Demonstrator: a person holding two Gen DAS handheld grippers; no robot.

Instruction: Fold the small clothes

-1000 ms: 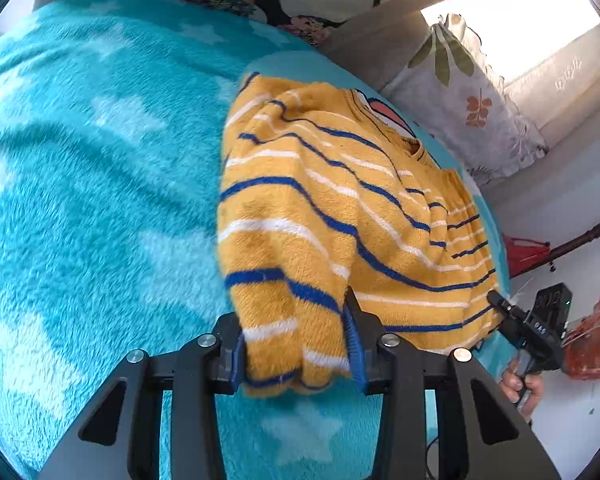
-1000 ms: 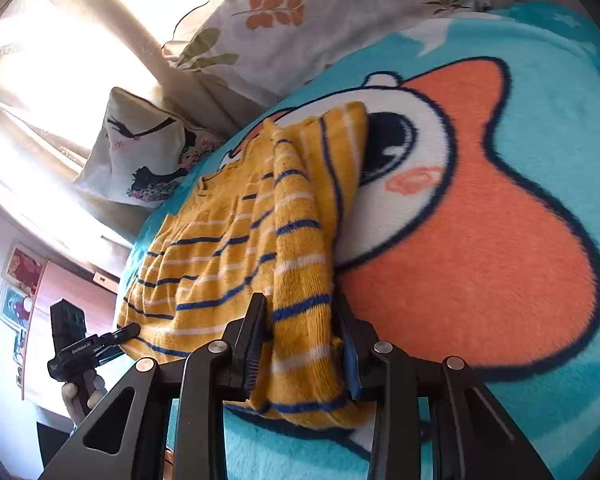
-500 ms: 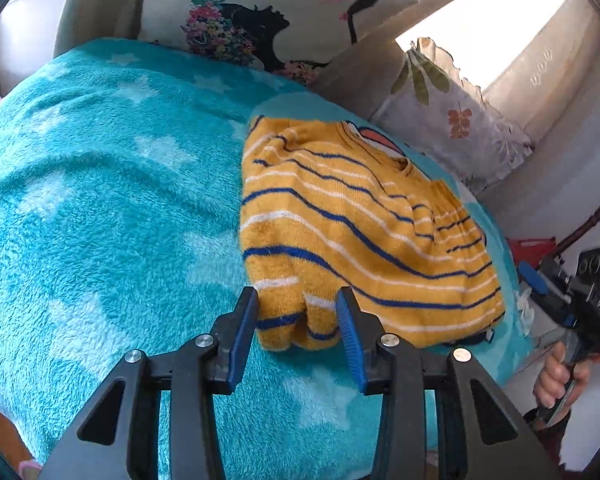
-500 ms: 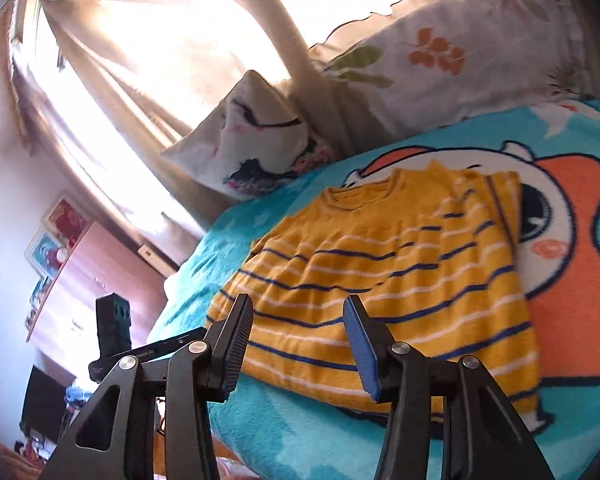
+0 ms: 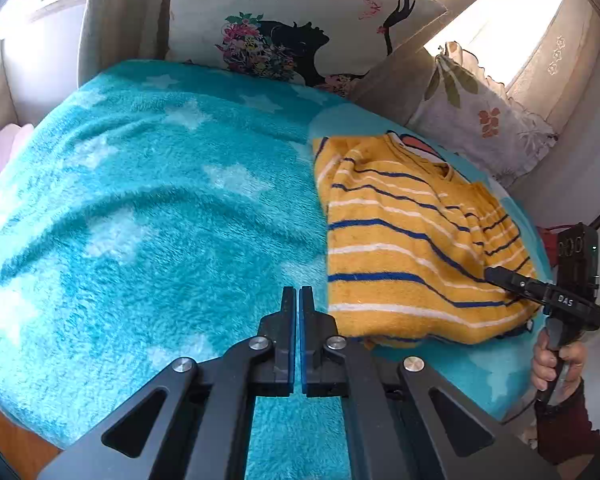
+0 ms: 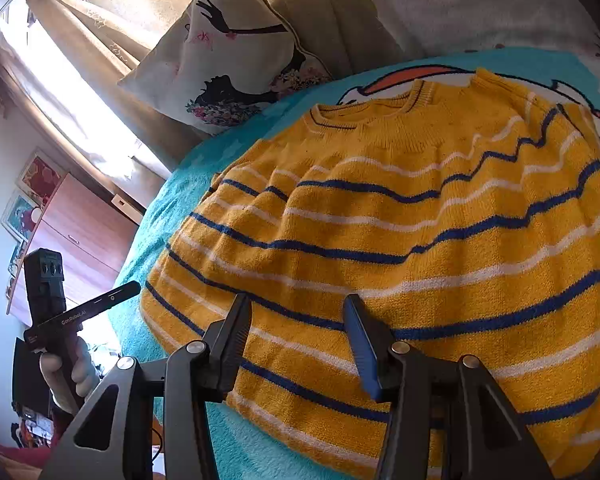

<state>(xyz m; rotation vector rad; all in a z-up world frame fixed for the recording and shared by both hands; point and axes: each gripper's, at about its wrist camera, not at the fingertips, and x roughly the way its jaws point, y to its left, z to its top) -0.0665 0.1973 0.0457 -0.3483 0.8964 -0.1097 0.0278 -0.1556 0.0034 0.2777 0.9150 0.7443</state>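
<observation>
A bed with a turquoise star blanket [image 5: 148, 216] stood by curtained windows, pillows [image 5: 300, 28] at its head. The yellow striped sweater [image 6: 420, 240] lay folded near the bed's edge. The left gripper [image 5: 294, 300], fingers pressed together, was just beside it over bare blanket; the right gripper [image 6: 296, 312], fingers spread, hovered above its hem.

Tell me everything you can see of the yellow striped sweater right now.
The sweater is a mustard-yellow knit with blue and white stripes and a ribbed round neckline. It lies on the turquoise fleece blanket, partly covering its orange cartoon print, with its sides apparently folded in. The right gripper is open just above its hem; the left gripper is shut beside it, holding nothing.
</observation>
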